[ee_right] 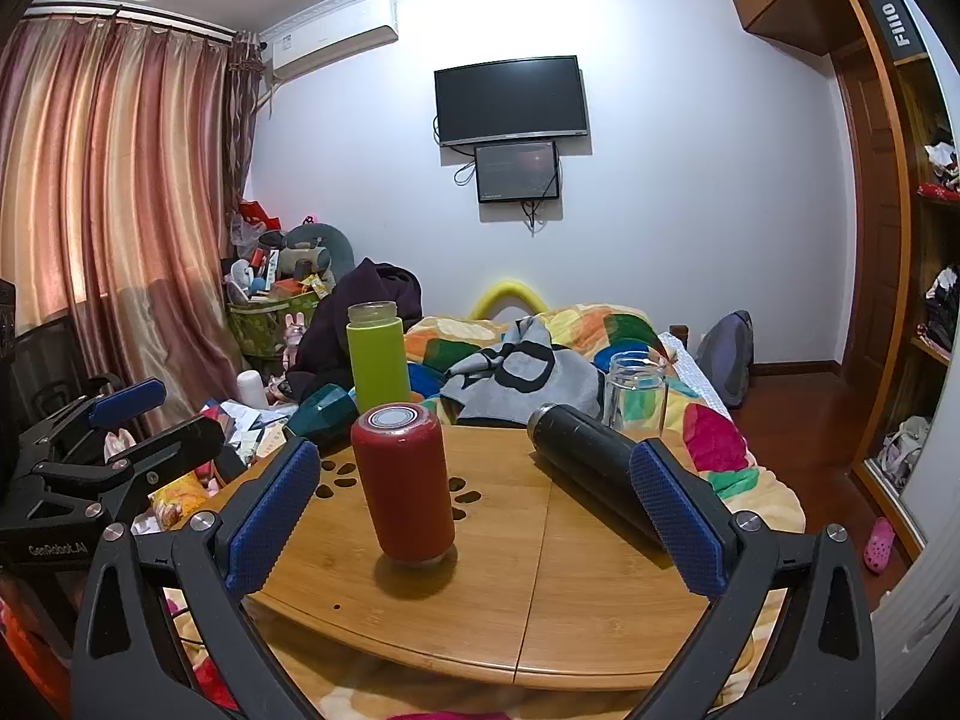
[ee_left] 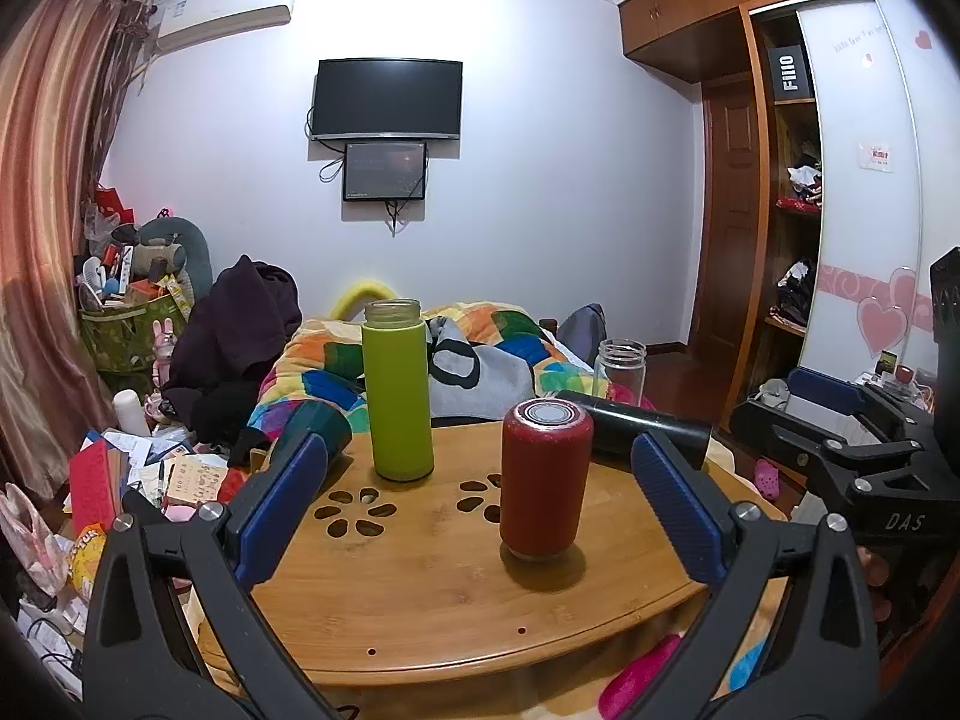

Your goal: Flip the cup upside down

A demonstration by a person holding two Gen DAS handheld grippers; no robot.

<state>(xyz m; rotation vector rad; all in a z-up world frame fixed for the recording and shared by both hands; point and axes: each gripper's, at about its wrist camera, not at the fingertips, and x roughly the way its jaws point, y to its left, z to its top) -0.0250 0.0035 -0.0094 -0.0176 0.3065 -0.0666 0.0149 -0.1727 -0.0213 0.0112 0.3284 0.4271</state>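
Observation:
A red cup (ee_left: 545,477) stands upside down on the round bamboo table (ee_left: 420,612), its metal base up; it also shows in the right wrist view (ee_right: 405,483). A green cup (ee_left: 397,390) stands upright with its mouth open at the table's far side, also in the right wrist view (ee_right: 378,357). A black flask (ee_right: 591,465) lies on its side at the right. A clear glass jar (ee_right: 636,387) stands upright behind it. My left gripper (ee_left: 480,498) is open and empty, short of the red cup. My right gripper (ee_right: 474,504) is open and empty, near the red cup.
A dark teal cup (ee_left: 318,426) lies on its side at the table's far left edge. The table sits on a bed with a colourful quilt (ee_right: 600,336). Clutter covers the floor at the left (ee_left: 150,468). A wardrobe (ee_left: 798,210) stands at the right.

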